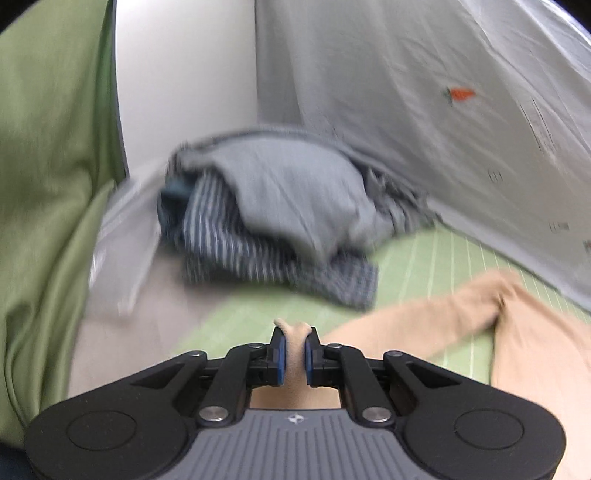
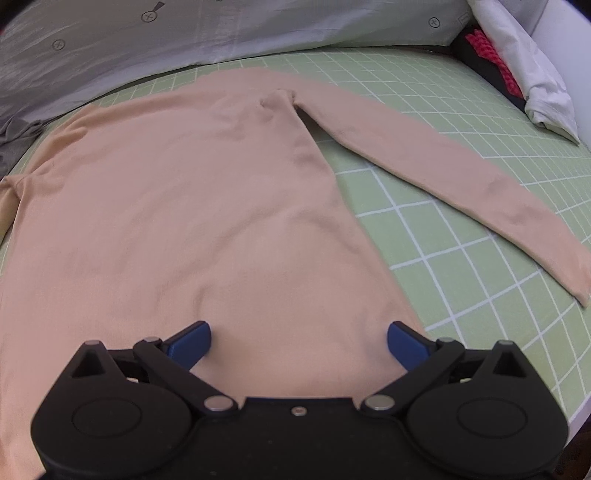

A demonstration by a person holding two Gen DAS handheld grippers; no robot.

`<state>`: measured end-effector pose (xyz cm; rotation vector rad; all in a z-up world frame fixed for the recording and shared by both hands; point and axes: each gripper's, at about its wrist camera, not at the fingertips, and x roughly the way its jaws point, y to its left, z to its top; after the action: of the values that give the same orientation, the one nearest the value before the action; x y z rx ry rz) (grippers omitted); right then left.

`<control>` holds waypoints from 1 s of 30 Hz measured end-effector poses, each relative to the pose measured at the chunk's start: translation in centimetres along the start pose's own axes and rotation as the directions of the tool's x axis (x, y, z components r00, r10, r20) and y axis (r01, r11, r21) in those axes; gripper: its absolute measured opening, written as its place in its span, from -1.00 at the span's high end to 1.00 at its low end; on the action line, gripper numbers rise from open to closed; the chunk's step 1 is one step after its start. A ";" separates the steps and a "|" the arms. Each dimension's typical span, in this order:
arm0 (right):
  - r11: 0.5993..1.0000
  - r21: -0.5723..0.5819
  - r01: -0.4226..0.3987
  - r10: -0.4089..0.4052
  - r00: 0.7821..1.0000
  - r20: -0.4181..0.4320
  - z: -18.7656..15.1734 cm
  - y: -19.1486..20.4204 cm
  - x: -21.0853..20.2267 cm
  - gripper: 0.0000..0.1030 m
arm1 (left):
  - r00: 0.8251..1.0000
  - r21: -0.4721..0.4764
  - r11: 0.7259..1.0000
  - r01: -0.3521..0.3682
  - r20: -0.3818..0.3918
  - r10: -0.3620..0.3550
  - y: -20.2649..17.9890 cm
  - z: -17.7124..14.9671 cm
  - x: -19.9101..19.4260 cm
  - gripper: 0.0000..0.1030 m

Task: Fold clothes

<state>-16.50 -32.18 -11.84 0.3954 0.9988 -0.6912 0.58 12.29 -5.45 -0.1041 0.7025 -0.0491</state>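
A: What covers the most ground?

B: The green grid mat (image 2: 461,229), with the grey sheet (image 2: 221,33) bunched along its far edge. On the mat lies the beige sweater (image 2: 177,206), spread flat, one sleeve (image 2: 443,177) stretched out to the right.

A: Anything else?

B: A heap of grey and striped clothes (image 1: 273,214) sits at the mat's far end in the left wrist view, blurred. A white garment (image 2: 535,85) lies at the right corner.

A: And the claws?

B: The left gripper (image 1: 294,350) is clenched on a fold of the sweater. The right gripper (image 2: 299,347) hangs released over the sweater's near end, jaws wide apart.
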 end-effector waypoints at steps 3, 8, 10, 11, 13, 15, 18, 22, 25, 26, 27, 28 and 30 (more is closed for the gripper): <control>1.000 -0.022 0.000 0.000 1.000 -0.009 -0.4 -0.1 -0.5 -1.00 | 0.999 -0.014 1.000 0.015 -0.051 -0.015 0.2 -2.2 -0.3 0.77; 0.997 -0.078 0.020 -0.021 1.000 -0.008 -0.3 0.6 -1.4 -1.00 | 0.994 -0.025 0.999 0.028 -0.106 -0.031 0.2 -4.9 -0.8 0.77; 0.994 -0.107 0.010 -0.009 1.000 0.012 0.2 1.5 -2.0 -1.00 | 0.990 -0.024 0.999 0.038 -0.135 -0.041 0.0 -5.6 -0.8 0.76; 0.993 -0.117 -0.004 0.007 1.000 0.022 0.5 2.0 -2.2 -1.00 | 0.988 -0.023 0.999 0.043 -0.149 -0.046 -0.2 -6.0 -0.8 0.75; 0.990 -0.134 -0.031 0.037 0.999 0.038 1.3 3.1 -2.7 -1.00 | 0.984 -0.003 0.999 0.050 -0.170 -0.050 -0.6 -6.3 -1.0 0.71; 0.988 -0.142 -0.058 0.065 0.997 0.048 1.9 4.2 -2.9 -1.00 | 0.981 0.014 0.998 0.058 -0.188 -0.054 -1.1 -6.6 -1.3 0.67; 0.985 -0.145 -0.089 0.098 0.994 0.055 2.5 5.4 -3.1 -1.00 | 0.968 0.027 0.997 0.079 -0.242 -0.070 -1.6 -7.1 -1.2 0.56; 0.984 -0.146 -0.101 0.110 0.992 0.053 2.3 5.5 -3.4 -1.00 | 0.948 0.063 0.989 0.137 -0.298 -0.113 -2.1 -7.2 -1.3 0.07; 0.989 -0.119 -0.089 0.095 0.994 0.048 1.9 4.4 -3.6 -1.00 | 0.938 0.074 0.977 0.201 -0.303 -0.170 -2.2 -6.8 -2.1 -0.20; 0.991 -0.107 -0.081 0.086 0.995 0.046 1.8 4.0 -3.6 -1.00 | 0.937 0.061 0.973 0.223 -0.287 -0.197 -1.9 -6.3 -2.4 -0.24; 0.993 -0.096 -0.073 0.077 0.996 0.045 1.6 3.6 -3.5 -1.00 | 0.941 0.051 0.971 0.232 -0.263 -0.212 -1.6 -5.8 -2.8 -0.28; 0.994 -0.087 -0.065 0.069 0.997 0.043 1.5 3.2 -3.5 -1.00 | 0.948 0.038 0.974 0.225 -0.238 -0.210 -1.2 -5.3 -3.0 -0.29; 0.996 -0.069 -0.053 0.056 0.998 0.038 1.1 2.5 -3.4 -1.00 | 0.959 -0.008 0.982 0.191 -0.211 -0.188 -0.4 -4.6 -2.9 -0.35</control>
<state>-15.31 -29.79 -8.35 0.3474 0.9679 -0.6119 -4.59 11.78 -7.04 -0.1554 0.9026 -0.2516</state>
